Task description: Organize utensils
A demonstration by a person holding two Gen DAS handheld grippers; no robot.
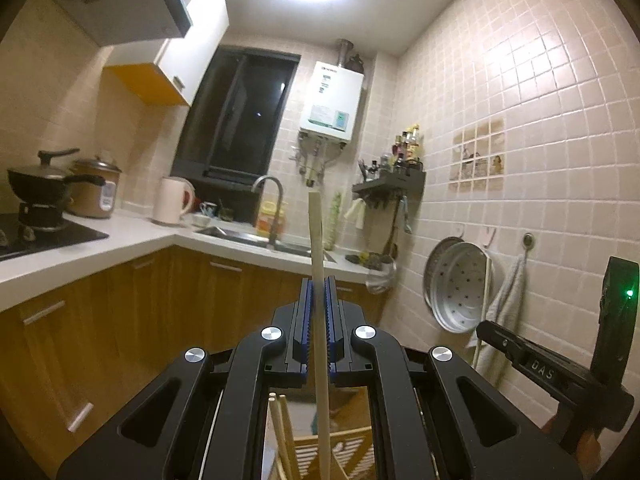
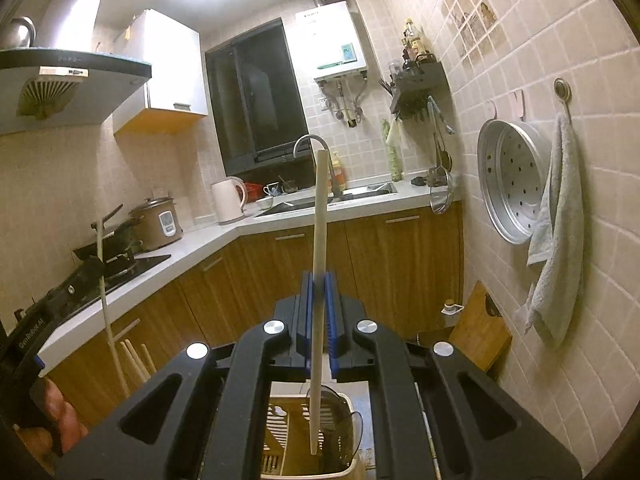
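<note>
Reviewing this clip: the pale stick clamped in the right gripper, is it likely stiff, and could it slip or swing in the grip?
The pale stick looks stiff: it runs straight above and below the right gripper without sagging. It is probably light, being thin and wood-coloured. Its surface looks smooth and rounded and the grip is narrow, so it might pivot or slide if knocked against the utensil holder below.

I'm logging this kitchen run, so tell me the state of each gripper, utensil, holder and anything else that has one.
Left gripper: shut on a wooden stick, upright.
Right gripper: shut on a pale utensil handle, upright.
Utensil holder: below the right gripper, utensils inside.
Steamer tray: hanging on wall.
Towel: hanging from hook.
</note>
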